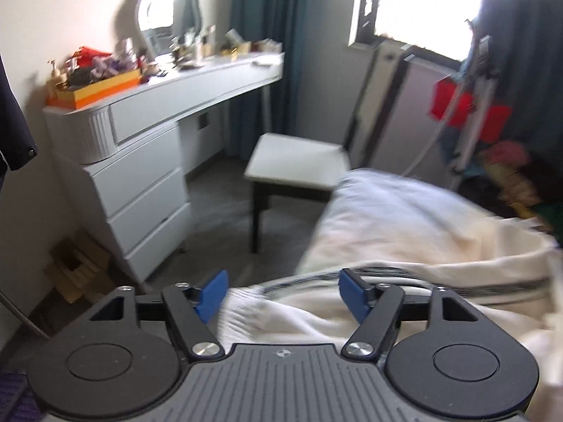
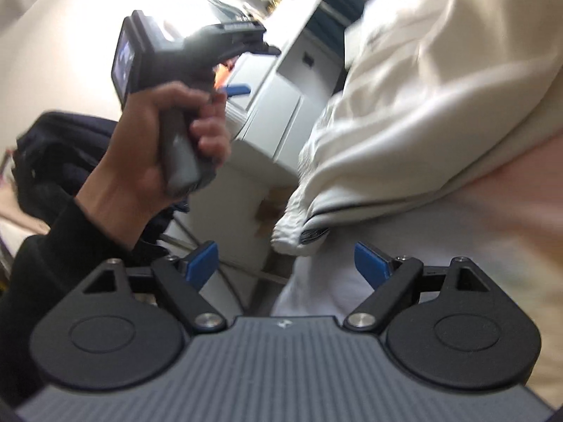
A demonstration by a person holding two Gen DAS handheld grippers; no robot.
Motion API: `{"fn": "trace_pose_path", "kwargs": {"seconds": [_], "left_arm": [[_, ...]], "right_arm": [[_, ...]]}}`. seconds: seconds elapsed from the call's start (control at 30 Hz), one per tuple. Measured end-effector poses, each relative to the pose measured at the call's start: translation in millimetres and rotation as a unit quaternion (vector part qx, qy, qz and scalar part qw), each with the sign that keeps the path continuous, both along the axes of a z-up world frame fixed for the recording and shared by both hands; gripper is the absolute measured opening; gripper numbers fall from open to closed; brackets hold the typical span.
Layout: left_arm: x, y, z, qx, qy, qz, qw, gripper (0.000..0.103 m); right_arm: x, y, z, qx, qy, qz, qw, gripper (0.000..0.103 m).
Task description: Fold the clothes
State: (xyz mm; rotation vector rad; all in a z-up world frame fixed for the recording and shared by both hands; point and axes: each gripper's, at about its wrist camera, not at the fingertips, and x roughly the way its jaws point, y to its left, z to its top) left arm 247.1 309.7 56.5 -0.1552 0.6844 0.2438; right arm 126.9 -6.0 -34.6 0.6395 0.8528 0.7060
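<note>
Gaping wide, empty: left gripper (image 1: 283, 295), right gripper (image 2: 286, 263); one cream garment (image 2: 415, 105), one hand (image 2: 158, 147) visible

Cream garment (image 1: 404, 267) with dark stripe trim, crumpled on bed, unfolded.

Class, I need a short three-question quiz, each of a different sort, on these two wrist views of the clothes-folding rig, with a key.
1. True or false: the left gripper is shut on the cream garment.
2. Multiple choice: in the left wrist view, what stands between the white dressing table and the bed? A) a stool B) a basket C) a lamp
3. Fill in: in the right wrist view, the person's hand grips the other gripper's ____.

Key: 1 false, its jaws stand open; 2 A; 3 handle.
</note>
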Motion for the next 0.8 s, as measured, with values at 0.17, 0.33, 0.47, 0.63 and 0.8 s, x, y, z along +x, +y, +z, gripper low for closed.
{"fn": "trace_pose_path", "kwargs": {"seconds": [0.17,0.33,0.47,0.63,0.8], "left_arm": [[-63.9,-70.2,27.5,0.003,-0.025,-0.037,0.999,0.079],[-119.2,-136.0,33.1,0.01,-0.056,-0.066,0.9962,0.079],[-158.8,-185.6,23.2,0.016,-0.082,-0.084,0.9929,0.079],[-194.7,-232.7,-11.8,0.03,-0.106,-0.093,0.9895,0.079],[-207.3,-258.0,-49.5,0.0,-0.105,-0.081,0.9912,0.079]], "right_arm": [[-56.5,-61.4,38.9,-0.08,-0.094,-0.029,0.992,0.086],[-89.7,-131.9,49.6,-0.137,-0.151,-0.076,0.976,0.086],[-106.4,-184.7,50.5,-0.169,-0.183,-0.126,0.96,0.086],[-122.2,-241.0,45.1,-0.214,-0.224,-0.184,0.933,0.086],[-127.0,-275.7,21.1,-0.234,-0.241,-0.224,0.915,0.086]]}}
